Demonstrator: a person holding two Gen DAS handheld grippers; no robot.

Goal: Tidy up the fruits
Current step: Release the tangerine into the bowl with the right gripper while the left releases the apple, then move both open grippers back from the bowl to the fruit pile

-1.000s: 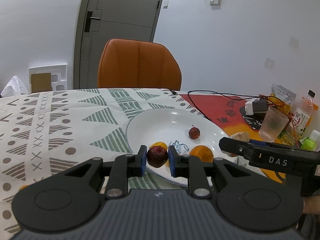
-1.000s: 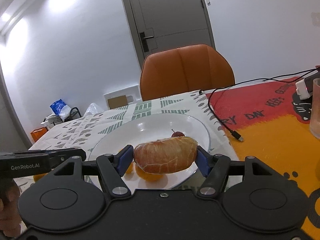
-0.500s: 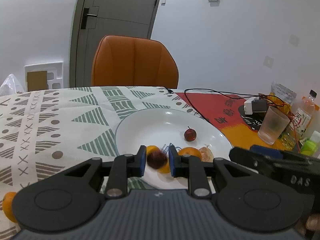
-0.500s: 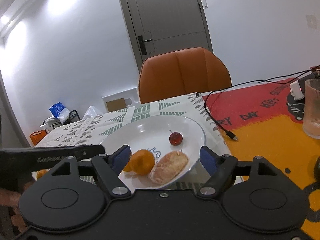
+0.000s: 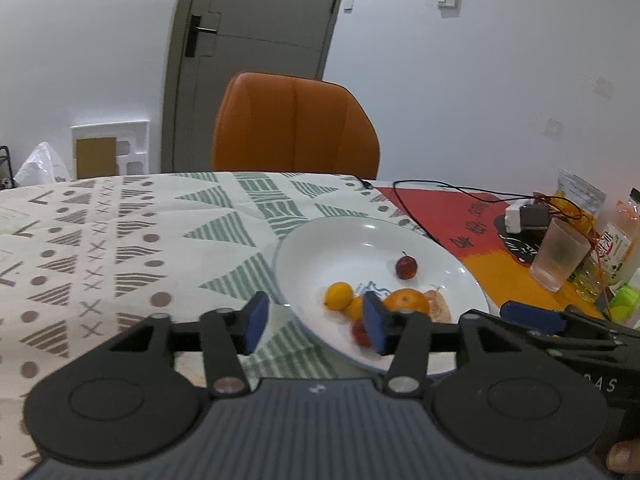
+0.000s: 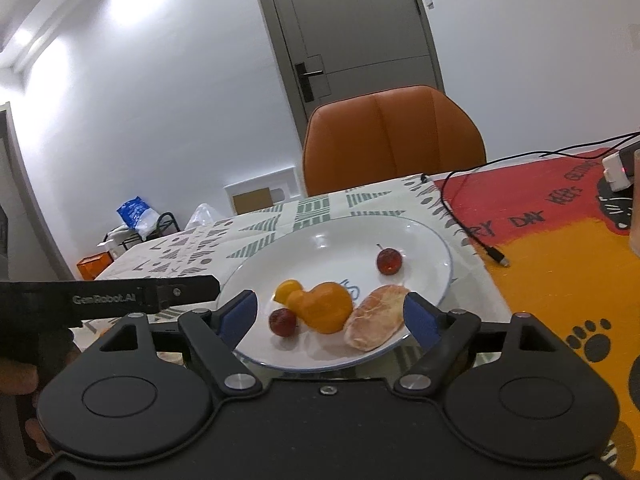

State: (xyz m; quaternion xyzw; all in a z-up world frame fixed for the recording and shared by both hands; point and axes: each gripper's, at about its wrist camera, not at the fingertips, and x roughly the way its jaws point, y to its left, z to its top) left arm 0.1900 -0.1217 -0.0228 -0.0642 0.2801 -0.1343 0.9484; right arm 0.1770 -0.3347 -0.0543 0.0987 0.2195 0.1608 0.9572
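Note:
A white plate (image 5: 360, 240) on the patterned tablecloth holds a stemmed red fruit (image 5: 406, 266), a small yellow fruit (image 5: 338, 294), an orange (image 5: 406, 301), a peeled citrus piece (image 5: 438, 307) and a dark red fruit (image 5: 360, 332). My left gripper (image 5: 315, 320) hangs at the plate's near left rim. Its jaws are opening with nothing between them, and the dark red fruit lies just behind its right finger. In the right wrist view my right gripper (image 6: 329, 316) is over the plate's (image 6: 400, 232) near edge, jaws opening. The orange (image 6: 324, 307), dark red fruit (image 6: 282, 321) and peeled piece (image 6: 376, 316) lie below, untouched.
An orange chair (image 5: 296, 124) stands behind the table. A black cable (image 6: 472, 232) runs along the plate's right side. A plastic cup (image 5: 560, 256), bottles (image 5: 612, 248) and a charger (image 5: 524, 216) crowd the red and orange mat at right.
The left gripper let the dark red fruit go onto the plate and opened. The right gripper released the peeled citrus piece onto the plate and spread its jaws wider.

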